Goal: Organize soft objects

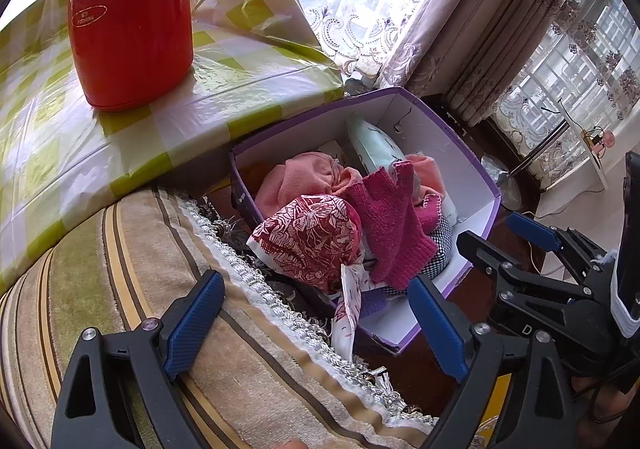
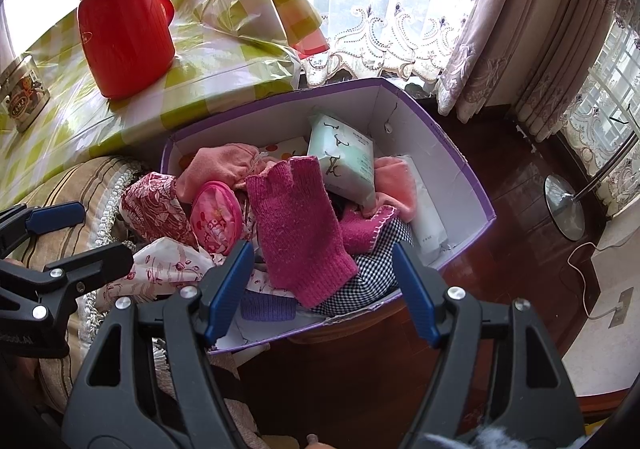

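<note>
A purple box (image 1: 464,129) (image 2: 420,121) with white inside walls holds several soft things. A magenta knit glove (image 1: 384,221) (image 2: 296,225) lies on top, over a black-and-white checked cloth (image 2: 368,277). A red-and-white patterned cloth (image 1: 312,233) (image 2: 152,205) spills over the box's left rim, beside a small pink pouch (image 2: 216,217). A pink cloth (image 1: 300,177) and a mint tissue pack (image 2: 344,161) lie further back. My left gripper (image 1: 316,325) (image 2: 80,235) stands open over the cushion edge. My right gripper (image 2: 322,289) (image 1: 508,237) hangs open above the box's near rim, holding nothing.
A red thermos (image 1: 128,29) (image 2: 124,25) and a tin (image 2: 22,93) stand on a table with a green checked cover (image 1: 40,129). A striped fringed cushion (image 1: 120,269) lies left of the box. Curtains, a lamp base (image 2: 566,209) and dark wooden floor are to the right.
</note>
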Motion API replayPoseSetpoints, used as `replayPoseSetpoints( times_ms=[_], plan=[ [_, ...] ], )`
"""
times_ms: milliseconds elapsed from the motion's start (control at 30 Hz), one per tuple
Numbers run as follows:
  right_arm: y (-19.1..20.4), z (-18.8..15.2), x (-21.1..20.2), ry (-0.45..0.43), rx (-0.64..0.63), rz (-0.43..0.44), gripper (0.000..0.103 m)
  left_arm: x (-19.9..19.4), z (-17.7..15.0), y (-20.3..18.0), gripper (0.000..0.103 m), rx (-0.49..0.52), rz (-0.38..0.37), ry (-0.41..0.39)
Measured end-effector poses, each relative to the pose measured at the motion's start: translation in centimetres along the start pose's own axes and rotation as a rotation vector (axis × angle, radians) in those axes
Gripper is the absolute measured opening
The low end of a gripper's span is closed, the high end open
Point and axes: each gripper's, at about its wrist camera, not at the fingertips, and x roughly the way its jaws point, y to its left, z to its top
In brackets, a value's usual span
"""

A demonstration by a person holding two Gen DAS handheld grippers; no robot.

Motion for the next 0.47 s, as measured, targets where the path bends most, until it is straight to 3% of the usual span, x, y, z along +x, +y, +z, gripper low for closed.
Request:
replayPoseSetpoints(
  times_ms=[333,467],
  plan=[
    [0.03,-0.22,0.12,0.005,0.001,-0.007,0.074,-0.08,-0.18,-0.28,0.097,0.027,-0.010,-0.011],
    [0.56,0.17,-0.19,0.001,-0.006,-0.003,0.074,-0.36,-0.05,0.13,0.100,0.031,-0.049,-0.008]
  ],
)
